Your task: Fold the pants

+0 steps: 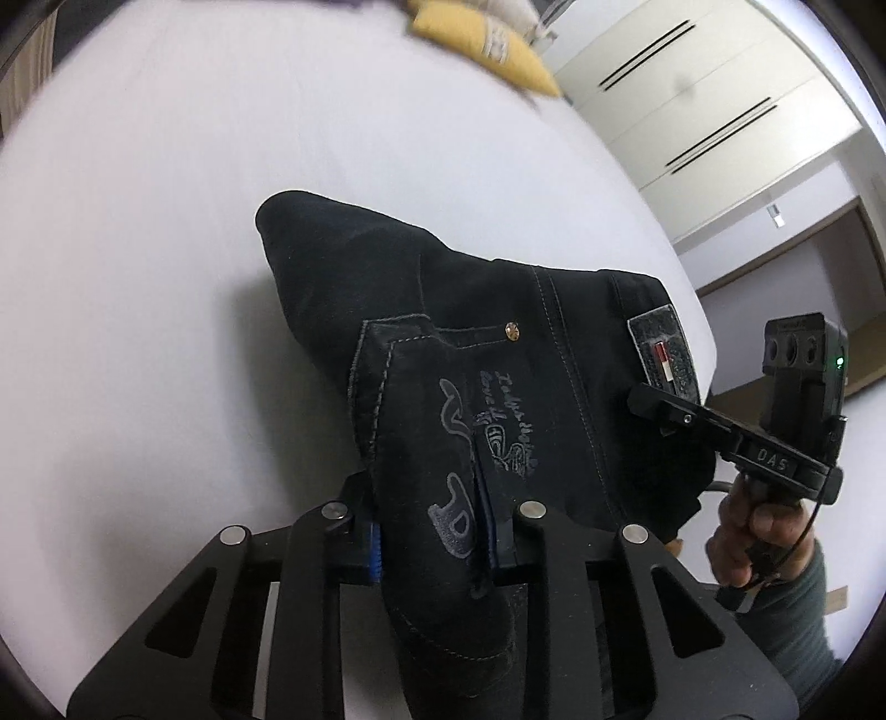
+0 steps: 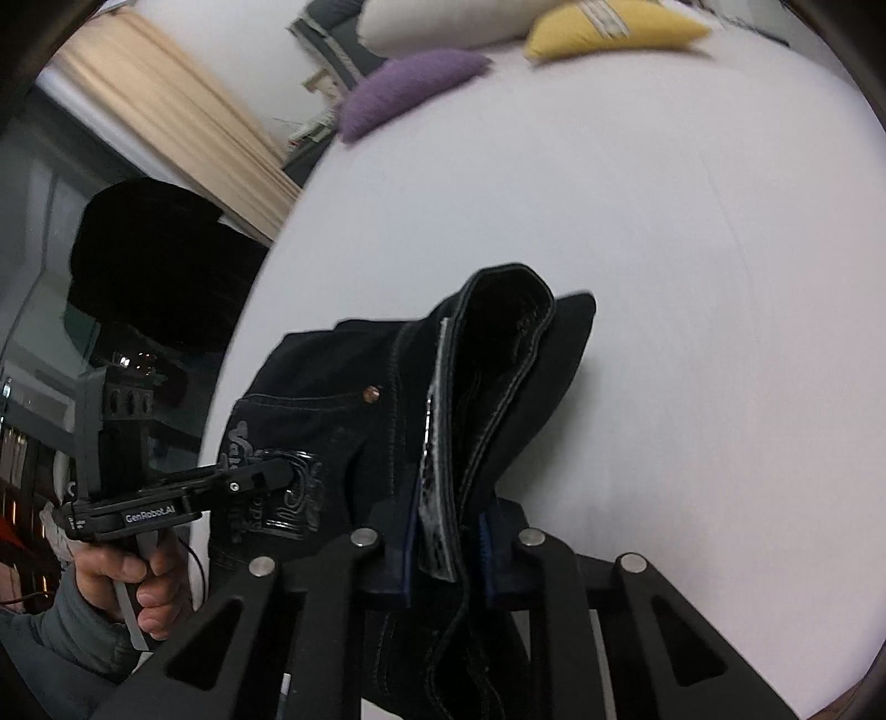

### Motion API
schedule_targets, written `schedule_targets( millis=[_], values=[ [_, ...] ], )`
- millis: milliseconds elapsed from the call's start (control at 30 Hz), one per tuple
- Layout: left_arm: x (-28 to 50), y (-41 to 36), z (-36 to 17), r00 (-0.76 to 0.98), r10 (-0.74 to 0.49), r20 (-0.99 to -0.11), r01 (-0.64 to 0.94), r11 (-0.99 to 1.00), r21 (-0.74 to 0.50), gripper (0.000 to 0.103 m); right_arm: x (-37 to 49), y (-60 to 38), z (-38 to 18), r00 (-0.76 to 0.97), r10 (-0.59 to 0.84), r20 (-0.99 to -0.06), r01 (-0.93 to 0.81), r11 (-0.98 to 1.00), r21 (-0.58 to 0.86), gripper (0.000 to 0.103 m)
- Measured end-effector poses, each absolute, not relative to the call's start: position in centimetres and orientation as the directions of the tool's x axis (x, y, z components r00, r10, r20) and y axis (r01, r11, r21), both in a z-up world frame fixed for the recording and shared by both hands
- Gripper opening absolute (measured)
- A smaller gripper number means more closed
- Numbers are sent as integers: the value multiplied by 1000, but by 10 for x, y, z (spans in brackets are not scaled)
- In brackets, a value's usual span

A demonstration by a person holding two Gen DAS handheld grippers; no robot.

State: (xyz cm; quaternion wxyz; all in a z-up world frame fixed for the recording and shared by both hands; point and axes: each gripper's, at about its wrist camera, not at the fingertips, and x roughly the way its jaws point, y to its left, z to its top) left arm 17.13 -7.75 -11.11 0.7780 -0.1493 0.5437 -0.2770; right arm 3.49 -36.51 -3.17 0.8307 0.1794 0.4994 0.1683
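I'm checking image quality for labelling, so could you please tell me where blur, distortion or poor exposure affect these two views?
Left wrist view: the yellow pillow at the top is smeared by blur, the wardrobe doors bow with fisheye distortion, while the pants stitching reads sharply. Right wrist view: the purple pillow and curtain are blurred, and the pants' inner folds are too dark to show detail.

Between your matt black plastic tongs (image 1: 437, 545) sit dark denim jeans (image 1: 470, 343), glossy print; beyond, smooth white bedsheet (image 1: 138, 249).
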Motion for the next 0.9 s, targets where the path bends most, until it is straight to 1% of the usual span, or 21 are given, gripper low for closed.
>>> schedule_targets(
  millis=[133,300,467,567,667,700,733,767,800,833,900],
  values=[
    [192,-48,-81,327,-588,-740,278,808,-520,22,59,-351,-6,481,477,-736,-153,872,465,19],
    [243,-19,-59,417,-506,-755,300,861,-411,23,124,-329,5,495,512,-702,-187,852,490,19],
    [298,5,-75,424,-458,-781,284,886,-365,23,197,-318,-22,471,539,-698,-156,830,536,19],
    [329,16,-95,410,-442,-798,269,894,-357,24,229,-306,-44,456,548,-701,-126,820,559,19],
    [350,20,-126,382,-415,-826,247,907,-341,25,248,-311,-77,423,552,-718,-68,810,583,19],
    [354,20,-135,374,-406,-834,236,911,-337,29,249,-313,-84,417,545,-727,-53,813,579,19],
    [357,19,-143,370,-397,-840,223,916,-334,39,249,-316,-93,410,548,-730,-39,810,586,20],
    [359,24,-154,371,-389,-844,206,920,-334,44,248,-322,-102,410,559,-720,-22,796,605,22],
    [359,28,-159,379,-386,-841,194,922,-335,53,247,-327,-107,417,565,-712,-8,786,619,29],
    [355,30,-163,392,-384,-836,185,923,-337,60,245,-331,-112,422,566,-708,3,780,626,33],
    [351,33,-165,422,-372,-827,176,928,-328,66,241,-337,-118,440,590,-677,-1,754,657,34]
  ],
)
